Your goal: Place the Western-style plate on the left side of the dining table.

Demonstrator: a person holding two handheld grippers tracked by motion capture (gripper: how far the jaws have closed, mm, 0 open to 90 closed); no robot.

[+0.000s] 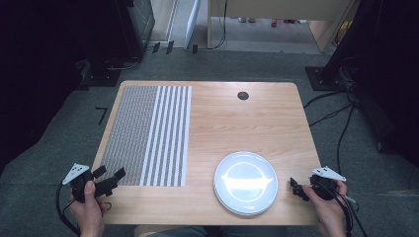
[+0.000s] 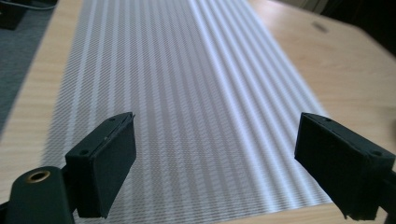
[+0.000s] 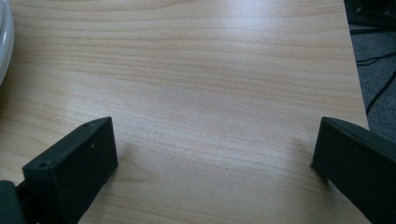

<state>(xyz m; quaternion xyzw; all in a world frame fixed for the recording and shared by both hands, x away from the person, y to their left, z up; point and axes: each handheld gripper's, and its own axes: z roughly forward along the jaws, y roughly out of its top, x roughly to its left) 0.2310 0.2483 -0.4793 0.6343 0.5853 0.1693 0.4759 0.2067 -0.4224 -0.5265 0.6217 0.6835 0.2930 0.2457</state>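
Note:
A woven placemat [image 1: 148, 136], grey with white stripes on its right half, covers the left side of the wooden table [image 1: 247, 123]. A stack of white plates [image 1: 245, 182] sits near the front edge, right of centre. My left gripper [image 1: 109, 174] hovers at the placemat's front left corner, held in a hand. Its jaws stand wide apart with nothing between them. In the left gripper view, the left gripper [image 2: 217, 135] looks along the placemat [image 2: 187, 93]. My right gripper [image 1: 295, 187] is beside the plates' right side, open and empty. The right gripper [image 3: 215, 140] faces bare wood, with the plate rim [image 3: 3, 42] at the left edge.
A round black grommet [image 1: 242, 95] sits in the tabletop near the back edge. Cables [image 1: 341, 128] trail over the grey carpet to the right of the table. Dark equipment stands at the back left and at the right.

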